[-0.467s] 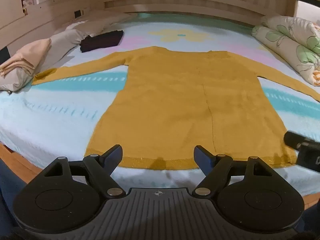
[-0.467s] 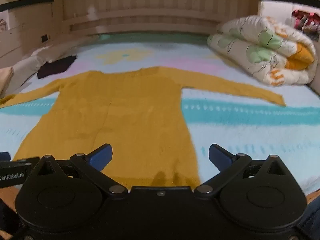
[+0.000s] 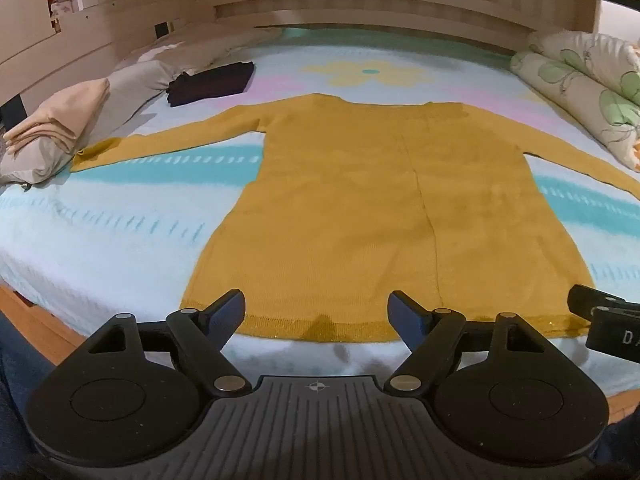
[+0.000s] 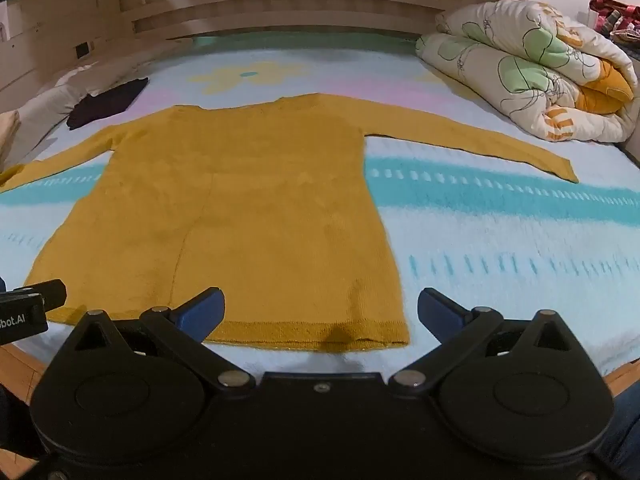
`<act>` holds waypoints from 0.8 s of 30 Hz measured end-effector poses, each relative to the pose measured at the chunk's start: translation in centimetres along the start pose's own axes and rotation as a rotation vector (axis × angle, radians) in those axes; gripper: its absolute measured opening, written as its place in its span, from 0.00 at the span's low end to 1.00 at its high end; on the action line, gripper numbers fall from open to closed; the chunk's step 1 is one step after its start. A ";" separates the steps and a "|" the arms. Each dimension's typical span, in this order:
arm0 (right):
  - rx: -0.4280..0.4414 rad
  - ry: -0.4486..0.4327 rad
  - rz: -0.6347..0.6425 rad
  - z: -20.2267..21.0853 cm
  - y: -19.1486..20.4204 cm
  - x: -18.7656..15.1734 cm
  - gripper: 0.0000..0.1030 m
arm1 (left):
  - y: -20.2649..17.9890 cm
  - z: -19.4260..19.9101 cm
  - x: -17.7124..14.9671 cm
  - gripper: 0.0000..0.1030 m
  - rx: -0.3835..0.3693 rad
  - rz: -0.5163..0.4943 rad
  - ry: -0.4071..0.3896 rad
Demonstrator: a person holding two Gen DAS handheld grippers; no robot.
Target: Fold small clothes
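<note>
- At the near edge of the bed (image 3: 100, 248), your left gripper (image 3: 316, 314) hovers just short of the sweater's hem, jaws spread with nothing between them.
- Your right gripper (image 4: 320, 312) sits beside it over the hem's right corner, jaws spread wider and likewise empty.
- Each gripper's body blocks the bottom of its own view, so the bed edge directly below you is hidden.
- The mustard sweater (image 3: 360, 208) lies flat on the striped blanket, hem nearest you, neckline away; its long axis runs from you straight toward the headboard (image 3: 360, 4).
- Both sleeves stretch out sideways. From the left wrist the right cuff is cut off by the frame; from the right wrist the left cuff runs out of view.
- Beyond the left sleeve, a dark folded garment (image 3: 212, 84) lies by the pillows (image 3: 60, 128); what it is you cannot tell.
- At far right a rolled floral quilt (image 4: 528, 68) rests on the blanket, well apart from the sweater.
</note>
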State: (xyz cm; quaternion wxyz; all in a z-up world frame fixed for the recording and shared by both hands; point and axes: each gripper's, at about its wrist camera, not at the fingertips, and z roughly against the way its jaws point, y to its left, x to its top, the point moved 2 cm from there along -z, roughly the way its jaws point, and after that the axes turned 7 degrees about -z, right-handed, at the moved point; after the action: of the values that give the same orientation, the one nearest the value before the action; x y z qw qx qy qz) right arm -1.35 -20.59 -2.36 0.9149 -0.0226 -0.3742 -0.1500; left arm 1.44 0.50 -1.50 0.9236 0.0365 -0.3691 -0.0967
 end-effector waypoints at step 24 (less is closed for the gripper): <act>0.008 0.013 0.005 -0.3 0.4 0.6 0.99 | -0.7 -0.4 0.0 0.76 0.004 -0.018 0.008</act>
State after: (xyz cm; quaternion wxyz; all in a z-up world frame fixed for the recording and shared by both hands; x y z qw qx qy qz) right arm -0.60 -20.43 -2.14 0.9178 -0.0189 -0.3686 -0.1463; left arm 1.65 -0.21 -1.91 0.9241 0.0420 -0.3652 -0.1044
